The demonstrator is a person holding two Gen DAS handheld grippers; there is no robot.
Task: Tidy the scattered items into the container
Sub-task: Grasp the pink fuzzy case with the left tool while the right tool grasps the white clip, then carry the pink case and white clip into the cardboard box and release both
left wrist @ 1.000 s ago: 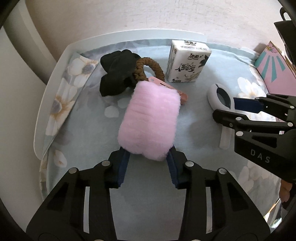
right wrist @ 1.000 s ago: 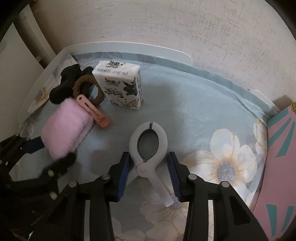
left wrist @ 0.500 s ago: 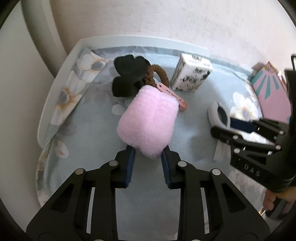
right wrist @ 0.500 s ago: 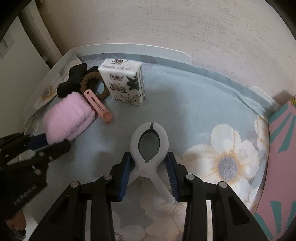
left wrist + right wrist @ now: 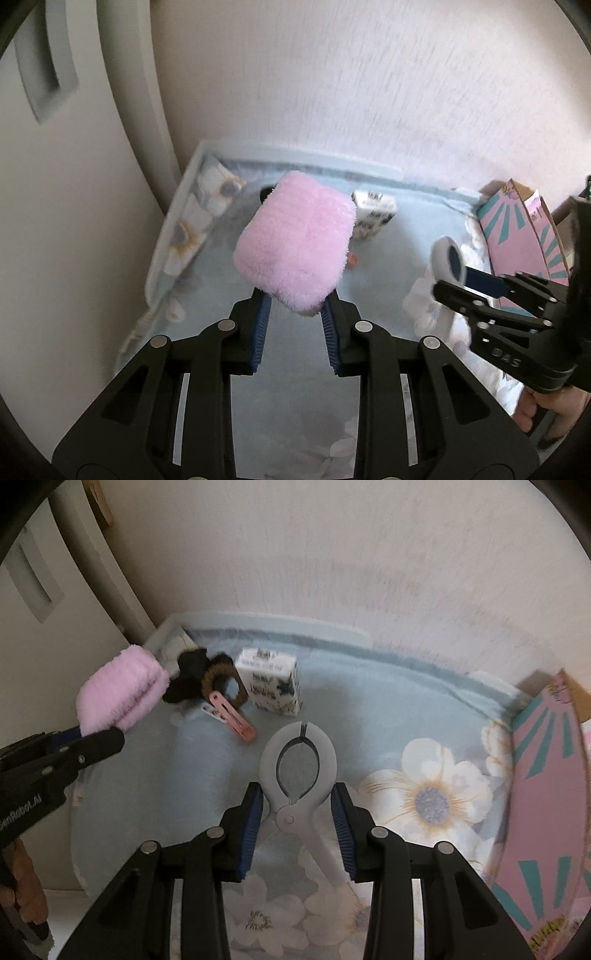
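Observation:
My left gripper [image 5: 295, 314] is shut on a fluffy pink pouch [image 5: 295, 247] and holds it in the air above the blue floral cloth [image 5: 291, 369]. The pouch also shows at the left of the right wrist view [image 5: 118, 694]. My right gripper [image 5: 297, 812] is shut on a white plastic clamp [image 5: 297, 764], lifted off the cloth; the clamp also shows in the left wrist view [image 5: 447, 262]. The pink and teal container [image 5: 546, 797] stands at the right. On the cloth lie a tissue pack [image 5: 271, 681], a pink clip [image 5: 232, 716], a brown hair tie [image 5: 221, 683] and a black item [image 5: 186, 679].
The cloth covers a white-edged table [image 5: 266, 622] against a pale wall [image 5: 332, 554]. A white door or cabinet [image 5: 55, 147] stands at the left. The container also shows in the left wrist view [image 5: 524, 240].
Both grippers have risen from the cloth, the left with the pink pouch and the right with the white clamp. The views now show more wall.

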